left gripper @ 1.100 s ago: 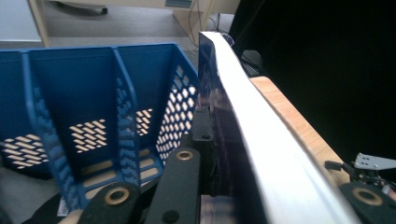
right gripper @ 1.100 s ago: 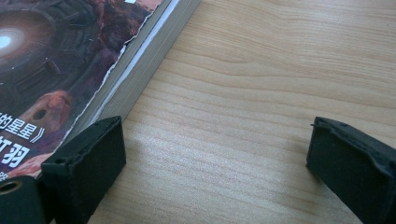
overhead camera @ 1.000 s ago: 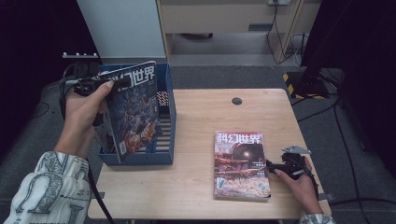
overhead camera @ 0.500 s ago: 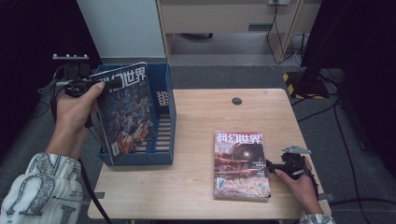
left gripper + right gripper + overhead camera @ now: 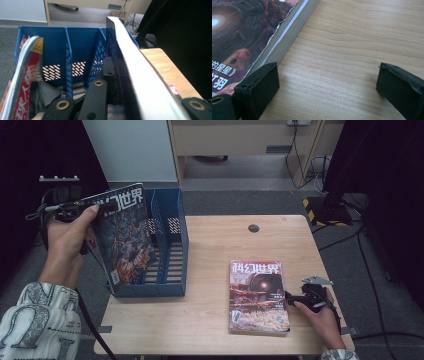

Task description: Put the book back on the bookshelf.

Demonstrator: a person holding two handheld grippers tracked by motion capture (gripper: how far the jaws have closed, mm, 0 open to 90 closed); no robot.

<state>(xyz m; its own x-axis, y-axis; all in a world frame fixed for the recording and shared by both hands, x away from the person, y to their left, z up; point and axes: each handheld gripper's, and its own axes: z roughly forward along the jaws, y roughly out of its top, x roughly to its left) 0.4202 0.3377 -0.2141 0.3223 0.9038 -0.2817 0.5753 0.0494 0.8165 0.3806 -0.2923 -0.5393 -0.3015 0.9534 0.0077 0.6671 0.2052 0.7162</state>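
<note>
My left gripper [image 5: 75, 210] is shut on the top edge of a dark-covered magazine [image 5: 122, 237], held upright and tilted over the left side of the blue file rack [image 5: 172, 245]. In the left gripper view the magazine [image 5: 140, 75] runs edge-on between the black jaws, one pad [image 5: 109, 68] against it, with the rack [image 5: 57, 47] behind. A second, thick magazine [image 5: 257, 295] lies flat on the table's right half. My right gripper [image 5: 292, 299] rests open at its right edge. In the right gripper view [image 5: 328, 85] bare wood lies between the jaws, and the left finger [image 5: 259, 85] touches the magazine [image 5: 244, 30].
Another red-covered magazine [image 5: 25, 75] stands in an outer rack slot. A small dark round spot [image 5: 253, 228] sits on the wooden table [image 5: 210, 245] near its far edge. A cabinet and cables stand beyond the table; a black stand with a yellow-striped base [image 5: 320, 207] is at the far right.
My left hand has carried the gripped magazine a little to the left, toward the rack's outer side. The right gripper and the flat magazine have stayed put.
</note>
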